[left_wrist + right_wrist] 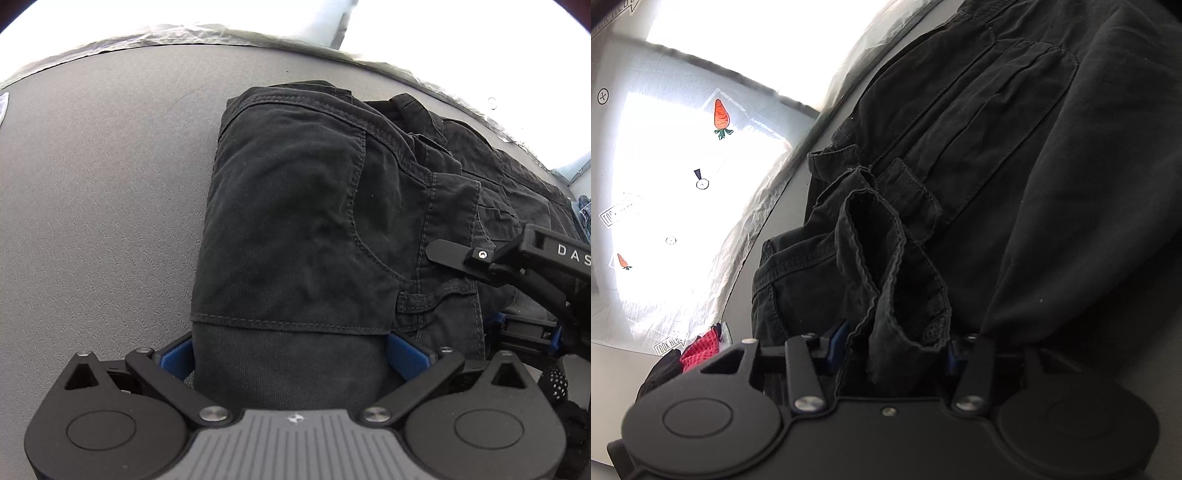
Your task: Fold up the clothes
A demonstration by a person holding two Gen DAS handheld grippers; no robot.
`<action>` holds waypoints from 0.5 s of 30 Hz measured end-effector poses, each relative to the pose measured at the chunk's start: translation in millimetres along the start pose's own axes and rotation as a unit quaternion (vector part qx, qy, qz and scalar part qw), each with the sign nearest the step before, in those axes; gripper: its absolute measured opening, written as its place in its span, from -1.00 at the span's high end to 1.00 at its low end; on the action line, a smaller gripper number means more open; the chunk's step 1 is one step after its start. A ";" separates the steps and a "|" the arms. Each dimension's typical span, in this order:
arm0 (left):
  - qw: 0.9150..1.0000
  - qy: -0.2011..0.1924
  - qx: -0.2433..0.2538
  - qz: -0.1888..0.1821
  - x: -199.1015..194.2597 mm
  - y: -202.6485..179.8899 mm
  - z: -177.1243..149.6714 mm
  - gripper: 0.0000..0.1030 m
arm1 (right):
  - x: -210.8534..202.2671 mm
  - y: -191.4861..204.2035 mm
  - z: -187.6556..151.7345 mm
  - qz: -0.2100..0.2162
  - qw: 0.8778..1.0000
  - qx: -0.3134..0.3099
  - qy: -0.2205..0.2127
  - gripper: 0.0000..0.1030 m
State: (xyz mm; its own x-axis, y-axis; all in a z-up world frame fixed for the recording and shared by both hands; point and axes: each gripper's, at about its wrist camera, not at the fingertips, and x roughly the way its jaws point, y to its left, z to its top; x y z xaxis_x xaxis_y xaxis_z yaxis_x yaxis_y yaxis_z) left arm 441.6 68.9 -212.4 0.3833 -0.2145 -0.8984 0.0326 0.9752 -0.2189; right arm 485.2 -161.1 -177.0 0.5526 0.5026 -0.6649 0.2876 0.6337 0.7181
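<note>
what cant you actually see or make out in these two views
- Left wrist view: the left tongs tips are buried under the black trousers, so the pads barely show.
- Left wrist view: the right tongs are cut off by the right edge.
- Right wrist view: the right tongs pads are hidden by bunched hems.
- Right wrist view: the red cloth is mostly behind the tool body.
- Both: the background is overexposed.
</note>
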 end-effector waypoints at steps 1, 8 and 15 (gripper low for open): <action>1.000 0.001 0.000 0.001 0.4 -1.0 0.7 -1.00 | -1.4 -4.5 1.0 0.005 1.000 0.012 0.004 0.36; 1.000 0.008 -0.017 -0.003 -2.7 -0.1 4.0 -1.00 | -8.8 -26.0 12.3 0.054 0.994 0.087 0.025 0.64; 0.998 -0.029 -0.052 0.017 -37.0 -7.9 0.0 -1.00 | -34.9 -21.7 20.5 0.125 0.989 0.071 0.022 0.70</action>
State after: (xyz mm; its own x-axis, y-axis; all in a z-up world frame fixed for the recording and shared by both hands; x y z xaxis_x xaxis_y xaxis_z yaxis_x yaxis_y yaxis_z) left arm 427.2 69.1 -177.4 0.4348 -0.1753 -0.8833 -0.0762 0.9702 -0.2301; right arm 475.7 -204.5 -165.1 0.5869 0.6595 -0.4696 0.2560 0.3991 0.8804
